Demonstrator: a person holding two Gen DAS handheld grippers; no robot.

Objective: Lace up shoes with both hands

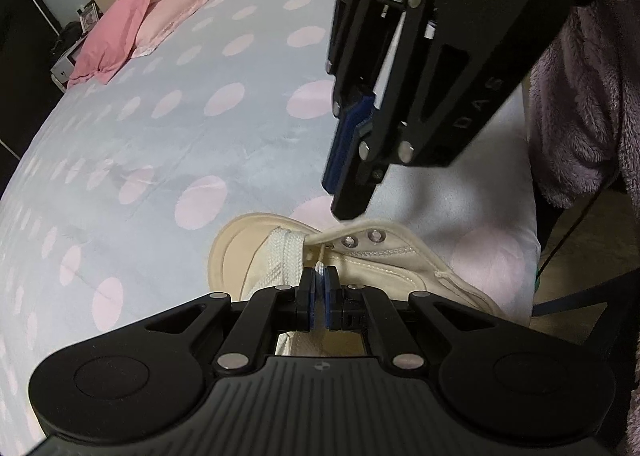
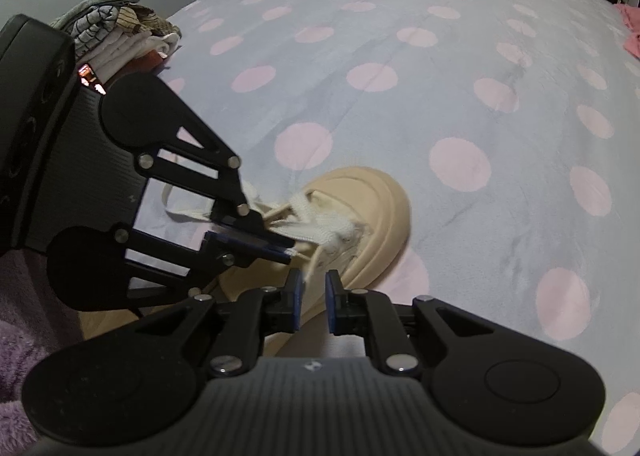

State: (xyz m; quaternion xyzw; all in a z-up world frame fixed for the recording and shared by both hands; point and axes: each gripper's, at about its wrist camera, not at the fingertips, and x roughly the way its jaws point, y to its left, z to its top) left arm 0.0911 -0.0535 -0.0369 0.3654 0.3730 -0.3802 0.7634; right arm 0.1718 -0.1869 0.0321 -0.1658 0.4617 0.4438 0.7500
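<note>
A cream canvas shoe lies on the bed, its rubber toe pointing away from me. White flat lace crosses the lowest eyelets. In the left wrist view my left gripper is shut on a thin white lace end just above the tongue. The right wrist view shows that gripper coming in from the left over the shoe. My right gripper is open, with a frayed lace tip just ahead of its gap. From the left camera it hangs right above the metal eyelets.
The bed sheet is pale blue with pink dots. Pink pillows lie by the headboard. A pile of folded clothes sits at the bed's far side. A person's purple fleece sleeve is at the right, beyond the bed edge.
</note>
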